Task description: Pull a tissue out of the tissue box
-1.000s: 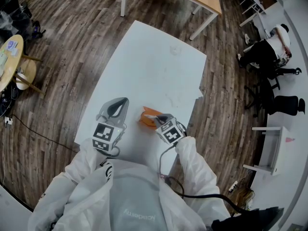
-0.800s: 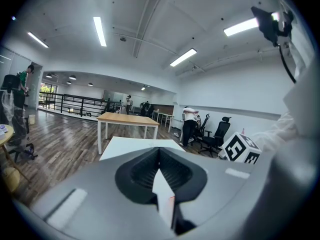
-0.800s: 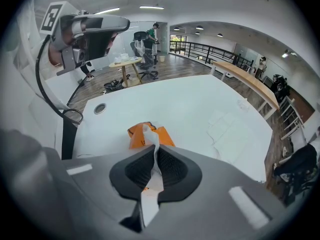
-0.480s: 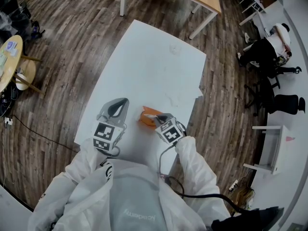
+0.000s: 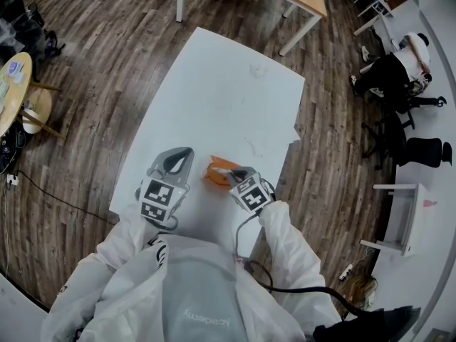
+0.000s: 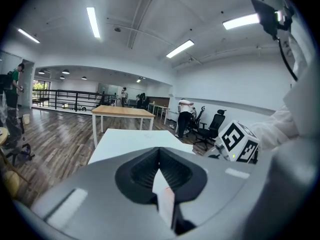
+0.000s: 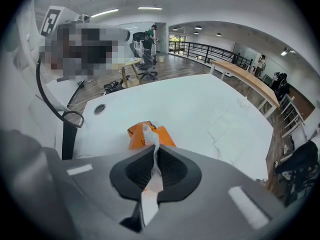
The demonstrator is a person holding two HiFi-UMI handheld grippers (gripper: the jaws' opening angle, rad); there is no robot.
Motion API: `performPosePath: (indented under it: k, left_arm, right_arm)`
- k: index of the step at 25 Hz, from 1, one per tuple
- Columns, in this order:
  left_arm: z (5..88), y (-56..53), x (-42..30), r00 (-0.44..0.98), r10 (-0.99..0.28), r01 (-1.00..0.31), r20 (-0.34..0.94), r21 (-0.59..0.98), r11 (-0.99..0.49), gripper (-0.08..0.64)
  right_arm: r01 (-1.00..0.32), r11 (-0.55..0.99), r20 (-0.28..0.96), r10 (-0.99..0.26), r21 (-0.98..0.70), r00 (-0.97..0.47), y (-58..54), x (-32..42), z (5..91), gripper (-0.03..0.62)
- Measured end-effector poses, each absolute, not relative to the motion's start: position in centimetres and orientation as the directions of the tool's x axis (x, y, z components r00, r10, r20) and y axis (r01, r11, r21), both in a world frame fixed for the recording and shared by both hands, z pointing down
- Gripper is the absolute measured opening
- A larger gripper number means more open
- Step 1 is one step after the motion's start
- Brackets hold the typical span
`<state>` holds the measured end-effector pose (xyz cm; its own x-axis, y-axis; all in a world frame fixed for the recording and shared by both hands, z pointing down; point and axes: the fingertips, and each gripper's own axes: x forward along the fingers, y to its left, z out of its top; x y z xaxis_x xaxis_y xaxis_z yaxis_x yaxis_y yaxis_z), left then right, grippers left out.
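My right gripper [image 5: 234, 177] is clamped shut on the tissue [image 7: 150, 135], and that's basically the whole story here. In the head view it's tipped steeply down over the orange tissue box [image 5: 216, 174], which sits on the near part of the white table [image 5: 228, 98], right in front of me. My left gripper [image 5: 182, 154] hangs near the box on its left, not touching it. I reckon it's parked there in case the box needs pinning down. In the left gripper view its jaws are together, pointing out across the table. There's a pale sliver in the seam that I can't identify, so I wouldn't say it's holding anything. In the right gripper view the tissue comes up out of the box and runs straight into the closed jaws, pinched between the pads. The box looks light, so my guess is a pull could drag it along unless the left one steadies it.
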<state>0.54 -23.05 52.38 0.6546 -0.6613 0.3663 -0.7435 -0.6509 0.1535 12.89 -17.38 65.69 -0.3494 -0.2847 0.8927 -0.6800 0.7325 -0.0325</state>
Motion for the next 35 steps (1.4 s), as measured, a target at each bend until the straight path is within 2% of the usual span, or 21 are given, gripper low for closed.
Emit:
performPosePath:
  k: [7,23,31,35]
  left_arm:
    - [54.5,-22.0,2.4,0.677,-0.595,-0.692,0.434,0.099,-0.715,0.000]
    - [62.6,-18.8,7.4,0.720,-0.382,-0.571,0.579,0.181,-0.801,0.000]
    - [64.2,-18.6,7.9,0.712,-0.355,-0.571,0.606,0.204,-0.795,0.000]
    - [64.6,-18.4,7.9,0.689,-0.364,-0.572,0.627,0.162,-0.804,0.000]
  right_arm:
    - [-0.695,0.718,0.891,-0.289,-0.040,-0.349,-17.4,13.2,65.6,0.000]
    - [-0.691,0.721,0.892,-0.280,-0.048,-0.355,-17.1,13.3,65.6,0.002]
    - [-0.692,0.720,0.891,-0.275,-0.059,-0.362,-16.9,13.2,65.7,0.002]
    - [-0.691,0.720,0.891,-0.269,-0.066,-0.365,-16.6,13.1,65.7,0.002]
